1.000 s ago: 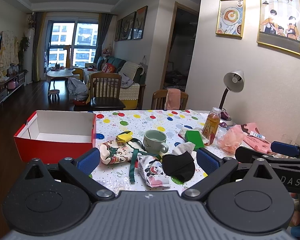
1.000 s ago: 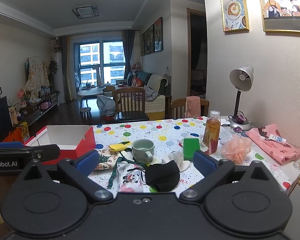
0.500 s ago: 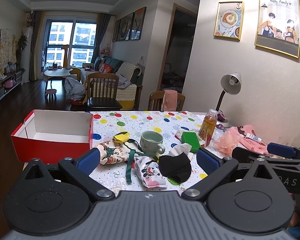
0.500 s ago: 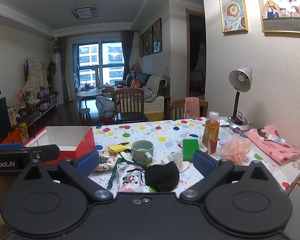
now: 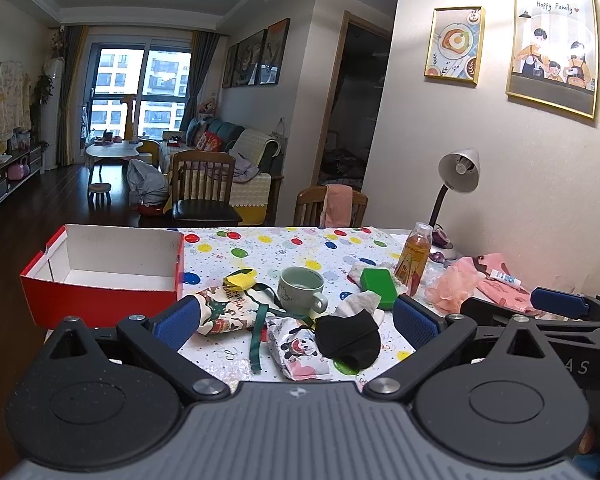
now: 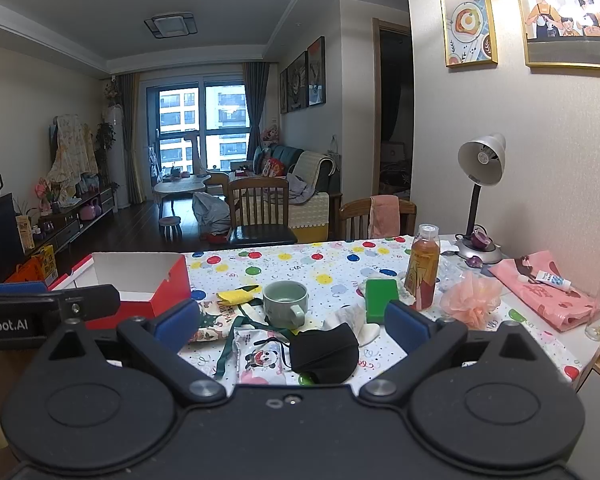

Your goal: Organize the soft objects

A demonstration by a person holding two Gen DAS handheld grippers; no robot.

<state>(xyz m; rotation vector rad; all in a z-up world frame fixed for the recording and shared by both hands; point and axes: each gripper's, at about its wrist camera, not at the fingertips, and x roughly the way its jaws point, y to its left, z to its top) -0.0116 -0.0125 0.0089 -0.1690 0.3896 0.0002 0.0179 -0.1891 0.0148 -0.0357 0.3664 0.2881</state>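
Soft things lie at the near side of the dotted tablecloth: a black face mask (image 5: 350,336) (image 6: 326,350), a panda-print tissue pack (image 5: 298,350) (image 6: 260,356), a patterned cloth with a green ribbon (image 5: 230,308) (image 6: 216,316), a crumpled white tissue (image 5: 358,301) and a pink mesh puff (image 5: 450,290) (image 6: 472,296). An open red box (image 5: 100,300) (image 6: 168,292) stands at the left. My left gripper (image 5: 296,318) hangs open before the pile, holding nothing. My right gripper (image 6: 292,320) is open too, level with the mask and short of it.
A green mug (image 5: 302,290) (image 6: 286,304), a green sponge (image 5: 378,283), a drink bottle (image 6: 422,268) and a desk lamp (image 6: 478,188) stand among the soft things. A folded pink cloth with a tube (image 6: 548,292) lies at the right edge. Wooden chairs (image 5: 204,188) stand behind the table.
Both grippers have drifted slightly; the left view has risen and turned a little. Nothing on the table has moved and both grippers stay open.
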